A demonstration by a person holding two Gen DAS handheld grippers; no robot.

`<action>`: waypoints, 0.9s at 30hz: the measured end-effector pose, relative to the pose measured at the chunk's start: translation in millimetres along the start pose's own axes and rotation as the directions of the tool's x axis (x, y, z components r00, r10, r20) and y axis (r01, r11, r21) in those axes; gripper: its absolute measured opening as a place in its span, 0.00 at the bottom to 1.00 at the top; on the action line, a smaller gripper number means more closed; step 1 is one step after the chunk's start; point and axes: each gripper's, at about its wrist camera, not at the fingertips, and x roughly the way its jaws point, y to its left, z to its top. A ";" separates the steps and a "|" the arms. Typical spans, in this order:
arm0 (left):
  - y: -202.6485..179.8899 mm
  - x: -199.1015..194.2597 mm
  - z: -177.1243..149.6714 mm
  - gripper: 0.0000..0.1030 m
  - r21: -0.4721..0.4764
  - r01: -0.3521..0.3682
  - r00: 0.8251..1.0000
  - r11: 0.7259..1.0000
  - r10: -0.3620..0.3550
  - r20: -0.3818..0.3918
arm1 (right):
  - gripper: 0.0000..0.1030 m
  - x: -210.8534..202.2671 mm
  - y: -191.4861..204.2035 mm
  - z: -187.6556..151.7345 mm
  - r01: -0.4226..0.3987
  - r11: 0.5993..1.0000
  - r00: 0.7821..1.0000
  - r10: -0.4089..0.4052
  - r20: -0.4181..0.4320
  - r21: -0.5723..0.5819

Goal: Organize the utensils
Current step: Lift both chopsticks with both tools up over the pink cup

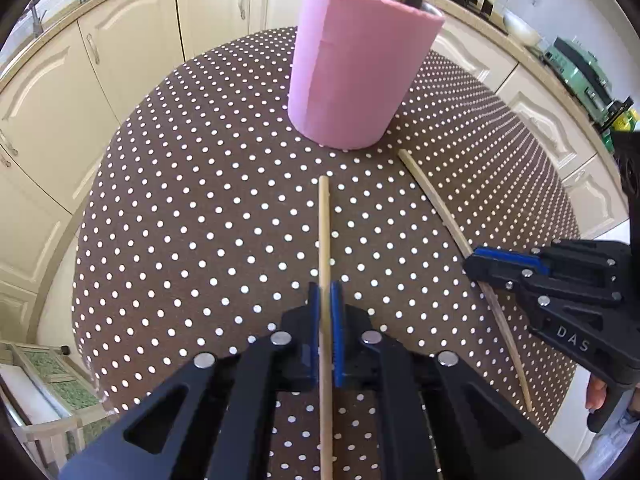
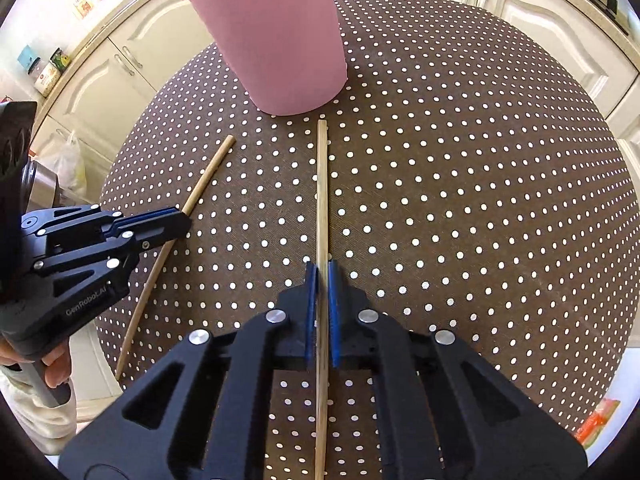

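Lying on the dotted table (image 1: 200,200), each chopstick (image 1: 325,240) (image 2: 322,200) runs between one clamped gripper (image 1: 325,292) (image 2: 322,272).

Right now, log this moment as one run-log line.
left gripper: shut on left chopstick | right gripper: shut on right chopstick | pink holder: upright on dotted table

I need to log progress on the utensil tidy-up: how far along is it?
Done: several utensils already stand in the pink holder. In hand: the left gripper is shut on one chopstick and the right gripper on the other chopstick; whether they have left the dotted tablecloth is unclear. Left: carry both to the holder and drop them in.
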 end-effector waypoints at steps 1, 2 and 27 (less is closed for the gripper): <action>2.4 -1.1 -0.9 0.05 -0.008 0.022 1.000 1.000 -0.022 0.007 | 0.06 -4.0 -0.8 -11.6 -0.009 1.000 1.000 0.009 0.011 0.004; 4.5 -2.3 -2.2 0.05 -0.011 0.032 0.999 0.999 -0.032 0.012 | 0.06 -6.5 -3.0 -13.2 -0.018 1.000 1.000 0.018 0.021 0.008; -19.1 -163.5 12.8 0.05 0.127 0.163 0.626 0.978 -0.202 0.753 | 0.06 -176.8 -7.3 -13.3 -0.170 0.983 0.736 0.175 0.654 -0.071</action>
